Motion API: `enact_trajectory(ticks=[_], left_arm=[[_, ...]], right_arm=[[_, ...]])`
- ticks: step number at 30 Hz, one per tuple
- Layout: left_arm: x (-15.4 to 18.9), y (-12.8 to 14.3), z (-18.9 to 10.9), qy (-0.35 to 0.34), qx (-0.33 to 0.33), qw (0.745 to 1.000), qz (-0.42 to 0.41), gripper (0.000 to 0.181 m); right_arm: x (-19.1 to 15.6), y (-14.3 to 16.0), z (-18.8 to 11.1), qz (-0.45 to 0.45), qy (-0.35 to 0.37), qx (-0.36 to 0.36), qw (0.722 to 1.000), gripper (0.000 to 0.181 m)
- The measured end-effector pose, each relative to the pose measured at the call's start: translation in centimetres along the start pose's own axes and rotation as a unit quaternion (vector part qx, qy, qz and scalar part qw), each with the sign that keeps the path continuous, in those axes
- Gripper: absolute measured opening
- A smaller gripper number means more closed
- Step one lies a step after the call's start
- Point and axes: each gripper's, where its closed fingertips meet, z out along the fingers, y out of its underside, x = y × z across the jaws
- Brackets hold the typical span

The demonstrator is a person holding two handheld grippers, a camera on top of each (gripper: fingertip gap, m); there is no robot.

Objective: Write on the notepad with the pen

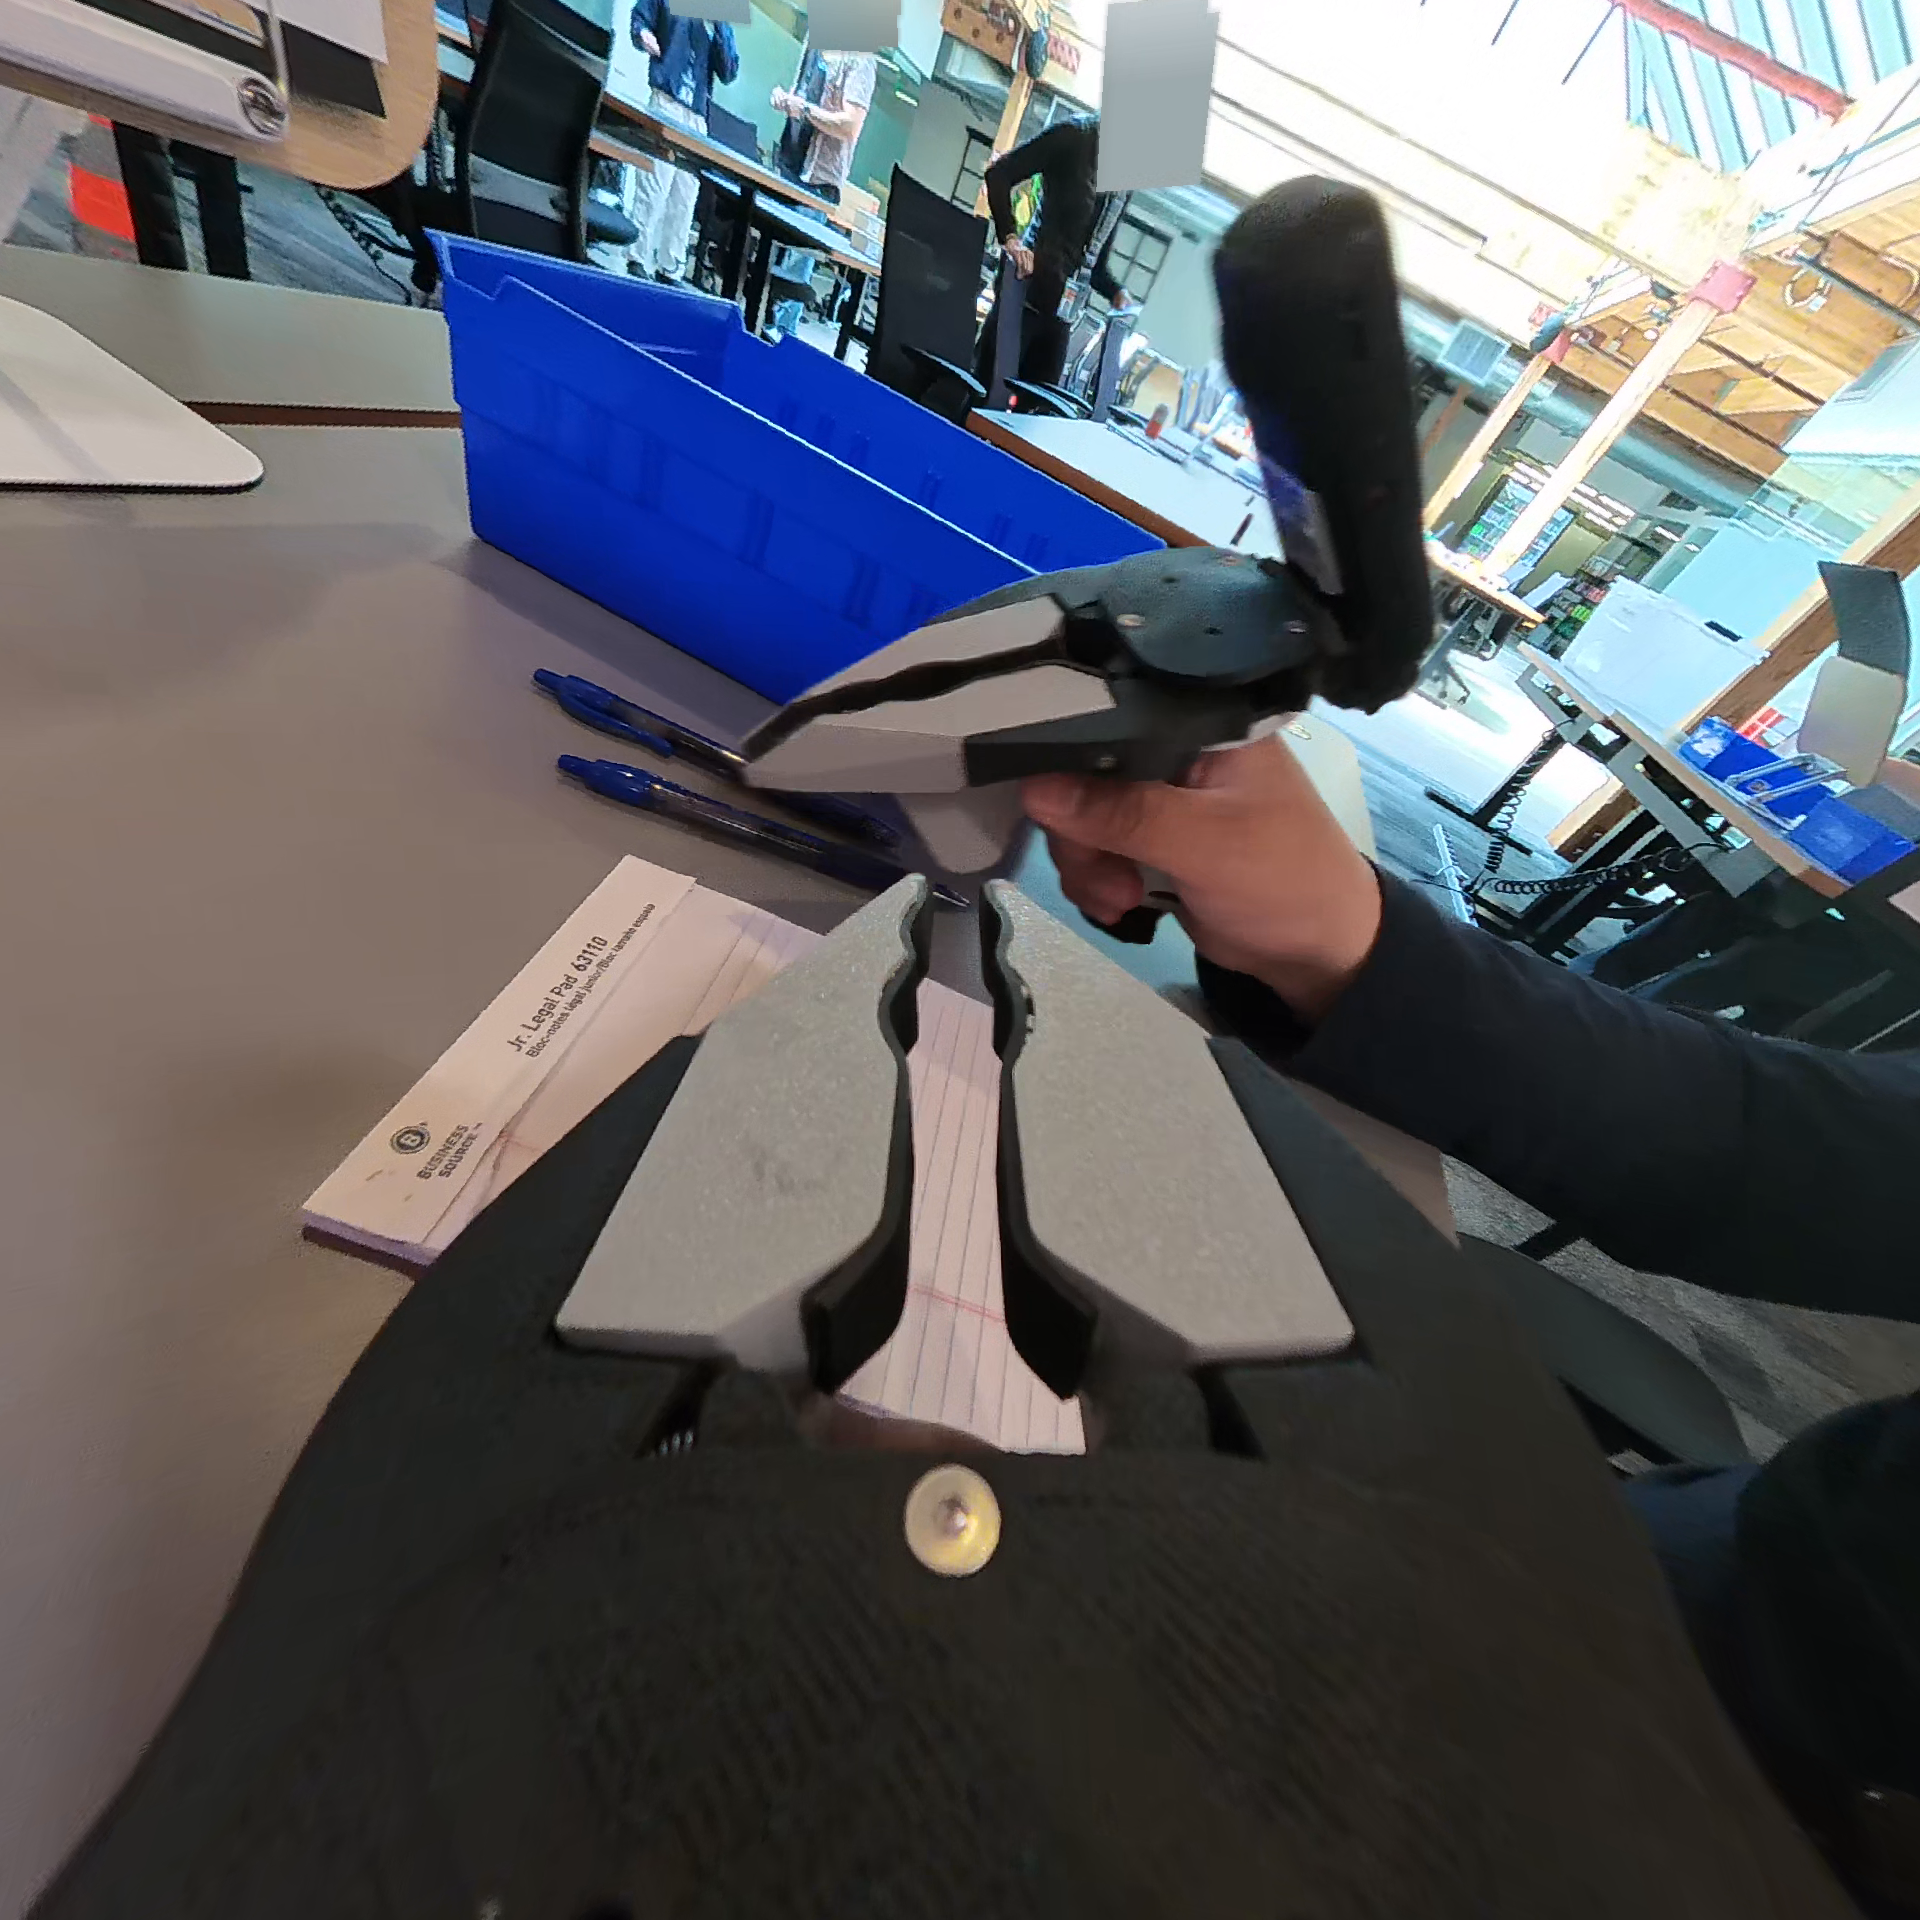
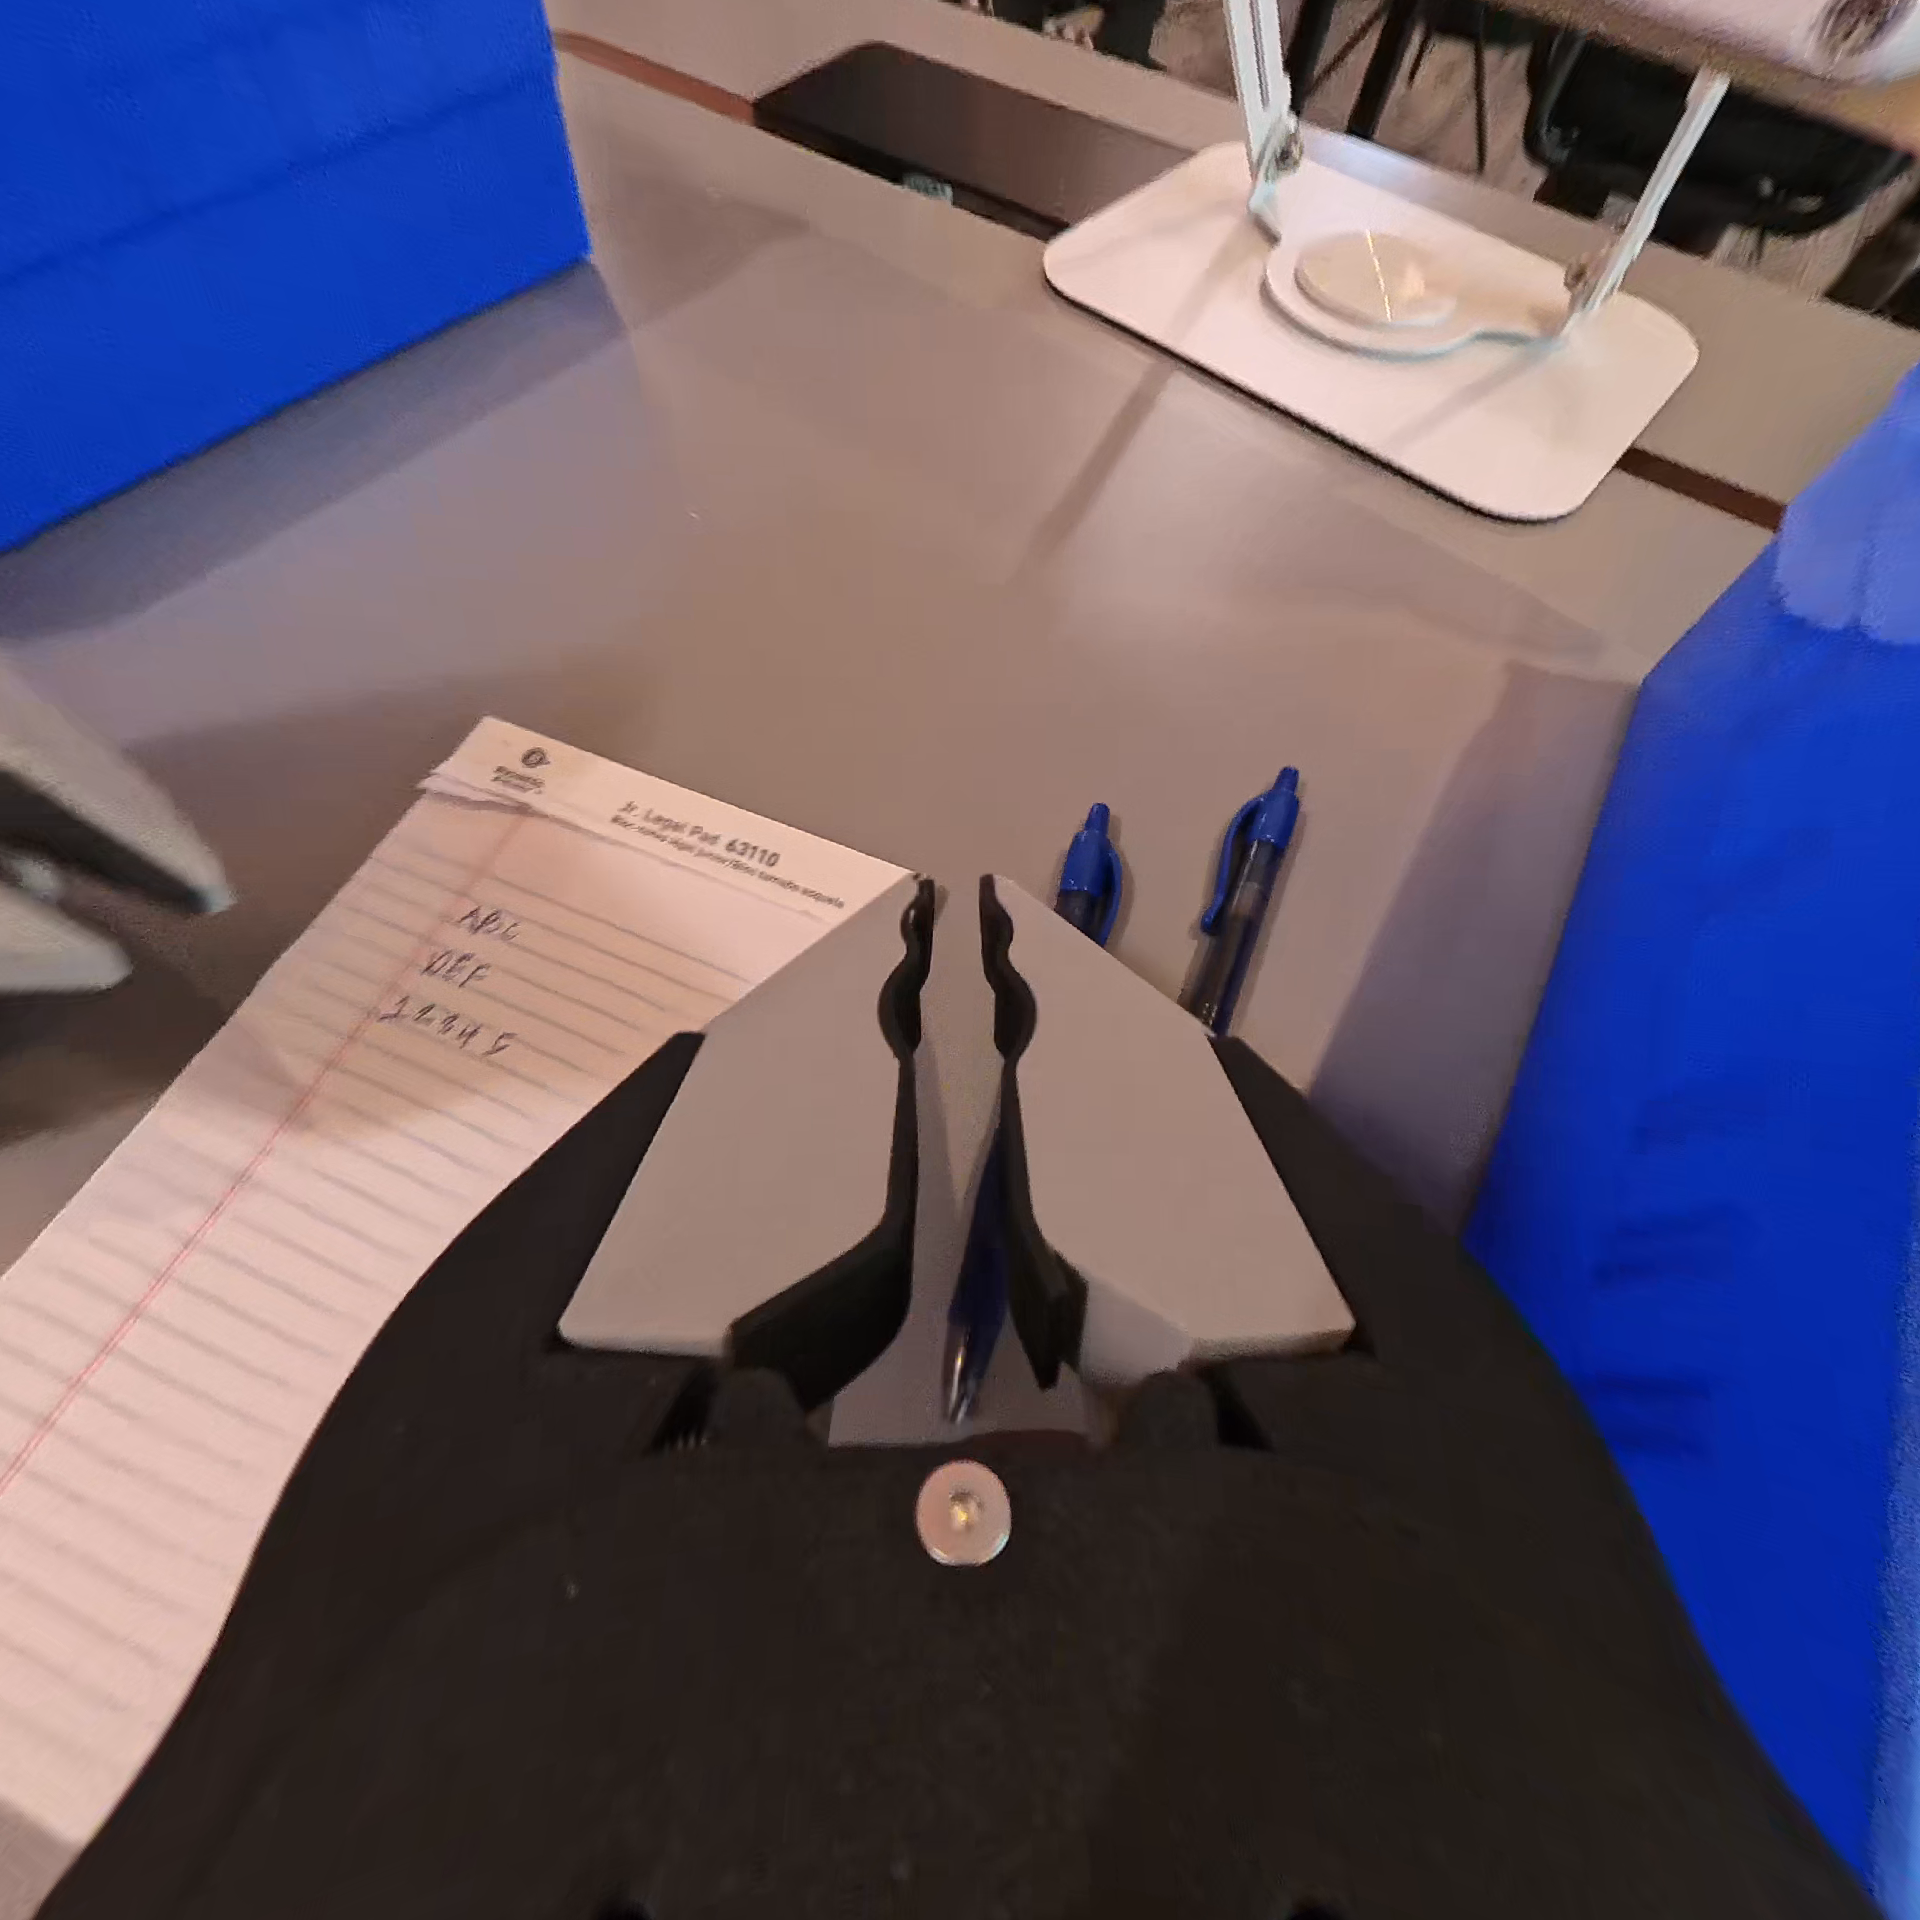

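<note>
A white lined notepad lies on the grey table, with a few handwritten lines near its top in the right wrist view. Two blue pens lie side by side between the pad and a blue bin. My left gripper hovers over the pad, jaws almost together, nothing between them. My right gripper hangs just above the pens, jaws almost together and empty. One pen's barrel shows through the slit, lying on the table. The right gripper also shows in the left wrist view.
A blue plastic bin stands just beyond the pens; blue bin walls flank the right wrist view. A white lamp base sits farther back on the table. A hand holds the right gripper. People stand far behind.
</note>
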Motion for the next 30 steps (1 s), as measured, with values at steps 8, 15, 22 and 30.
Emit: enact_trajectory(ticks=[8,15,22,30], left_arm=[[-2.5,-0.4,-0.7,-0.057,0.008,0.998,-0.021,0.011],[-3.5,-0.3,-1.1,-0.084,0.006,0.995,-0.045,0.027],[2.2,-1.8,-3.5,0.034,0.019,0.999,-0.034,0.031],[5.0,5.9,-7.0,-0.050,-0.213,0.957,0.191,0.039]], right_arm=[[-2.5,5.9,-4.2,-0.067,-0.003,-0.104,0.992,0.000],[-7.5,7.6,-5.3,-0.047,-0.116,-0.109,0.986,0.000],[-9.5,3.8,-5.0,-0.069,-0.162,-0.043,0.983,0.000],[-10.2,-2.3,-4.4,-0.141,-0.219,0.095,0.961,0.005]])
